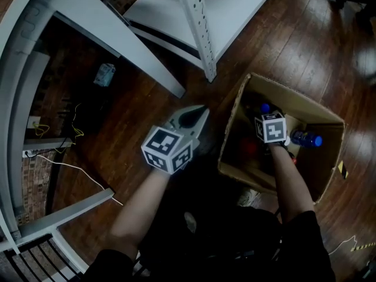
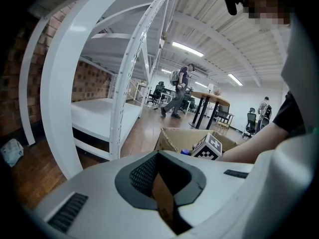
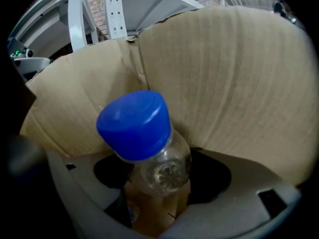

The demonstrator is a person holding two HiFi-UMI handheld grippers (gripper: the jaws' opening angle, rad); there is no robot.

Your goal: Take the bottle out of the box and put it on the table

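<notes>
Right gripper view, nearest first: the right gripper (image 3: 160,195) has its jaws standing wide and set on the clear body of a small plastic bottle (image 3: 164,166). One jaw sits at 9 o'clock of it and the other at 3 o'clock, and both inner faces seem to meet its sides. The bottle's blue screw cap (image 3: 133,123) leans toward the camera, up at 11 o'clock from the body. A tan surface shows in the gap at 6 o'clock under the bottle; I cannot tell what it is. Behind the bottle, the corrugated wall of the cardboard box (image 3: 224,73) fills the picture from 10 to 3 o'clock, so the bottle is inside the box. Past the box rim at 11 o'clock rises a white perforated rack upright (image 3: 112,9).

In the head view, the right gripper's marker cube (image 1: 272,128) is down inside the open box, with the blue cap showing at 12 o'clock of the cube. A second blue-capped bottle (image 1: 306,138) lies on its side just beside the cube at 3 o'clock. The left gripper (image 1: 197,117) hangs outside the box, at 9 o'clock of it, over the wooden floor (image 1: 147,98) and touching nothing.

In the left gripper view its jaws are drawn together. Only a narrow slit is left, and a tan strip shows in it. Far off at 1 o'clock stands a high table (image 2: 212,98).
</notes>
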